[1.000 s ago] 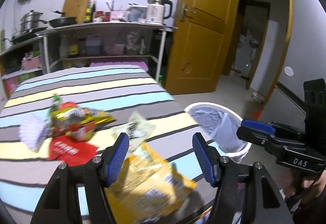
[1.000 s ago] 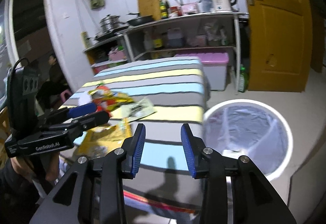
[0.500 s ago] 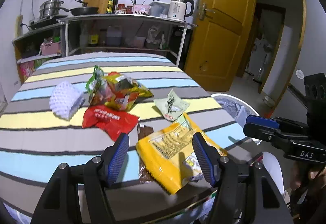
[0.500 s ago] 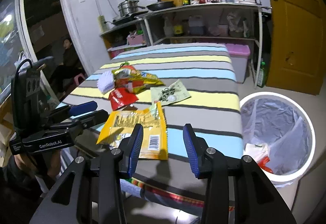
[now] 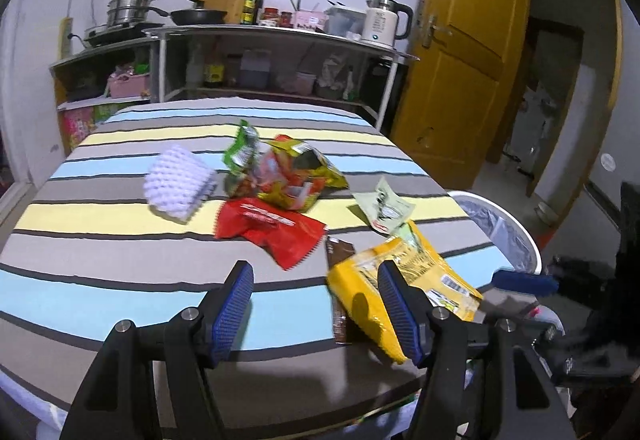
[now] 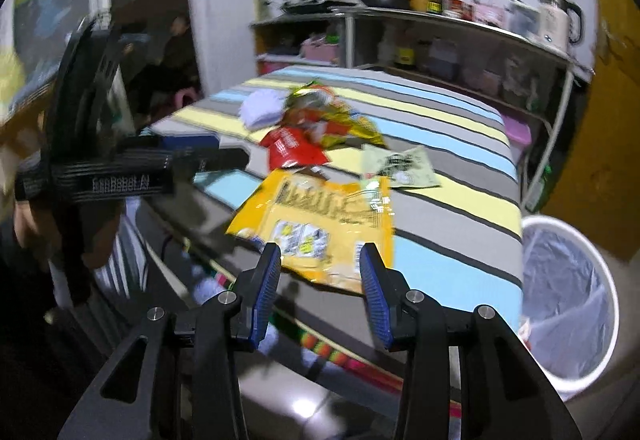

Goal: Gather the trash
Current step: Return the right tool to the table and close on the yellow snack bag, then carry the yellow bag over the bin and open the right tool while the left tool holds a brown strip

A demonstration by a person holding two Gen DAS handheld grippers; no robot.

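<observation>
On the striped table (image 5: 120,240) the white foam net (image 5: 180,184) lies far left, then the crumpled snack bags (image 5: 288,176), the red wrapper (image 5: 268,228) and, nearest the right edge, the yellow bag (image 6: 320,224), with the lined bin (image 6: 568,300) on the floor to its right. The slick yellow bag overhangs the near edge, so a shallow pinch could likely push it off the table short of the bin. The left tongs (image 5: 316,308) hover low over the near table, spread wide and empty, and the right tongs (image 6: 320,288) hang just short of the yellow bag, also parted and holding nothing.

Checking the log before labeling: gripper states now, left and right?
Left gripper: open, holding nothing.
Right gripper: open, holding nothing, near the yellow bag.
</observation>
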